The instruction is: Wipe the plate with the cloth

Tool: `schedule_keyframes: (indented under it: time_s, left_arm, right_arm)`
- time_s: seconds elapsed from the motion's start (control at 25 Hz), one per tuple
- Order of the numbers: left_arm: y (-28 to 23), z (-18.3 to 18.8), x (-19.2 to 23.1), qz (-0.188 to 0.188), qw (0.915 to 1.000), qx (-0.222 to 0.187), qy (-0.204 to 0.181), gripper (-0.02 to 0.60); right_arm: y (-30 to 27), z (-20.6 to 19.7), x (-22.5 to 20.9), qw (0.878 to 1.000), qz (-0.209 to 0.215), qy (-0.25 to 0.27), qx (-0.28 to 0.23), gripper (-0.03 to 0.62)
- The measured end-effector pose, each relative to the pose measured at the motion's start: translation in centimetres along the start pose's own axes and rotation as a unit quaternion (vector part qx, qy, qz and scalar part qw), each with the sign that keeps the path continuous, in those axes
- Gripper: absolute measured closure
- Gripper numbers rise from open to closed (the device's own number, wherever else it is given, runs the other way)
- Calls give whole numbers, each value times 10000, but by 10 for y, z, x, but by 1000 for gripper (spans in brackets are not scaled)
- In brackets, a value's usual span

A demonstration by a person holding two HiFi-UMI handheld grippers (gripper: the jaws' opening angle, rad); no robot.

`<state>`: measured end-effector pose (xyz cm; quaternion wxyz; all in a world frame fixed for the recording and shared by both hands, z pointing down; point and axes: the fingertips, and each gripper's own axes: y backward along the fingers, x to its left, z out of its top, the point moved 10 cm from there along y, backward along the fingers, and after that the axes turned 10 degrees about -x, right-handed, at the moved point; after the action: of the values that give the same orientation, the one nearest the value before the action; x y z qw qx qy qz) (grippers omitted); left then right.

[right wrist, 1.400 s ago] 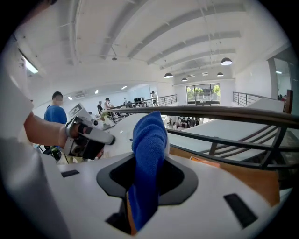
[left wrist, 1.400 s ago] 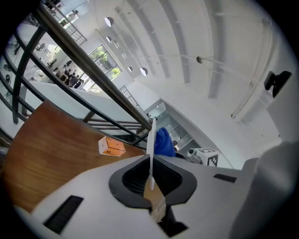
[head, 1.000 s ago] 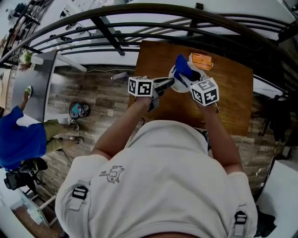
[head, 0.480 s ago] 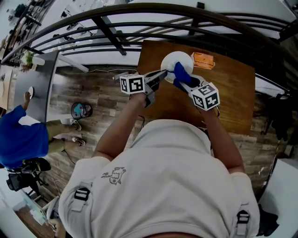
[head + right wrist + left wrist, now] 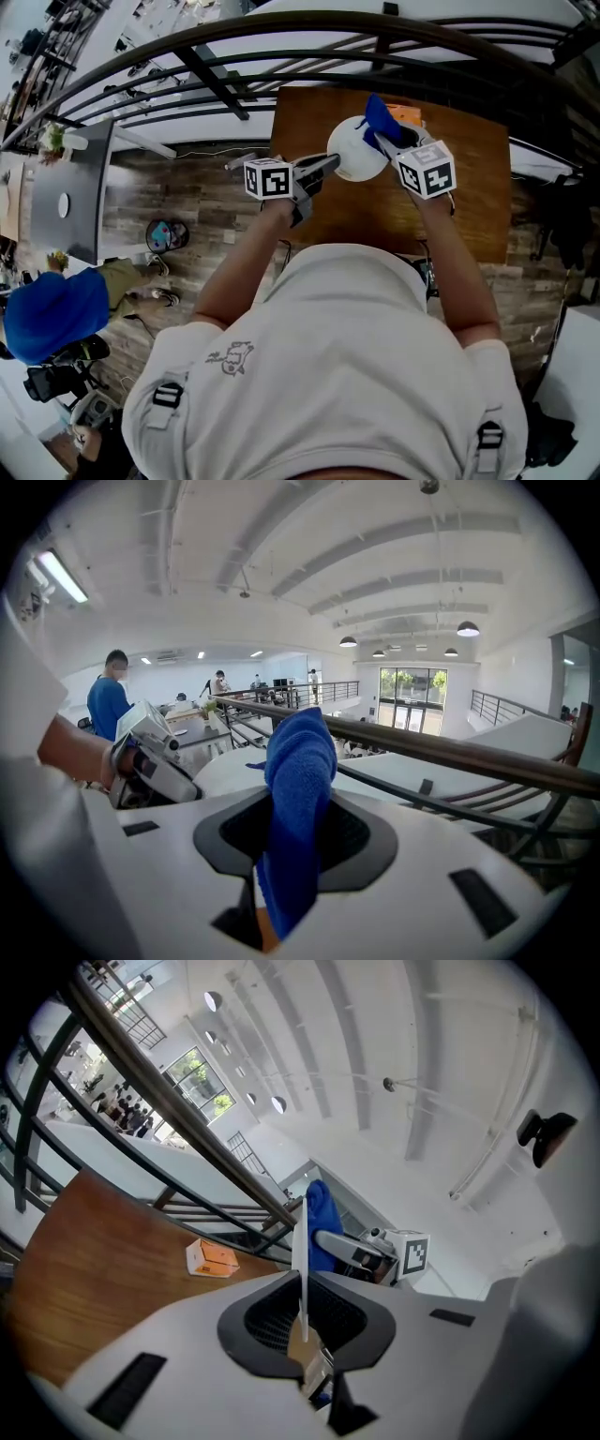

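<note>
Left gripper (image 5: 328,163): jaws clamped on the rim of the white plate (image 5: 354,150). In the left gripper view the plate (image 5: 301,1260) appears edge-on, a thin white line running up from between the jaws. The plate is held clear of the wooden surface (image 5: 469,206), above its far half.

Right gripper (image 5: 385,141): jaws clamped on the blue cloth (image 5: 379,116). In the right gripper view the cloth (image 5: 298,799) fills the gap between the jaws, with a rounded fold standing up above them and a strip hanging below.

Position of cloth to plate: in the head view the cloth overlaps the plate's far right rim. The left gripper view shows the cloth (image 5: 322,1221) just beside the plate, on the side facing the right gripper. Whether it presses on the plate cannot be told. In the right gripper view the plate (image 5: 227,768) lies directly behind the cloth, with the left gripper (image 5: 150,757) at its left edge.

Other items: a small orange box (image 5: 406,115) rests on the surface near the far edge, just beyond the cloth. A black railing (image 5: 234,47) runs past the far side of the surface.
</note>
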<state>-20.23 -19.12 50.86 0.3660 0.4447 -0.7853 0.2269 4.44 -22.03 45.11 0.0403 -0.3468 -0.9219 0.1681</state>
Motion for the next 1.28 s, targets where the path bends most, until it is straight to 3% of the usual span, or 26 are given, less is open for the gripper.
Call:
schedule_keyframes:
  time_s: [0.24, 0.4, 0.56, 0.84, 1.16, 1.28]
  left_arm:
    - [-9, -5, -3, -88, 9999, 128, 6, 558]
    - [-13, -4, -5, -208, 9996, 88, 188, 559]
    - [-14, 3, -2, -124, 9999, -19, 67, 565]
    - [-7, 18, 1, -225, 9945, -719, 727, 565]
    - [7, 17, 6, -223, 9942, -655, 819, 562]
    - [10, 10, 3, -296, 9879, -751, 1320, 560]
  right_arm:
    - [-10, 18, 26, 9983, 217, 540, -70, 467]
    - [-17, 17, 51, 9969, 574, 523, -96, 467]
    - [-15, 9, 65, 9960, 821, 342, -84, 467]
    - [-5, -5, 72, 9957, 907, 165, 33, 467]
    - [9, -15, 52, 9956, 659, 535, 390, 467]
    - [13, -11, 36, 9969, 460, 495, 398, 467]
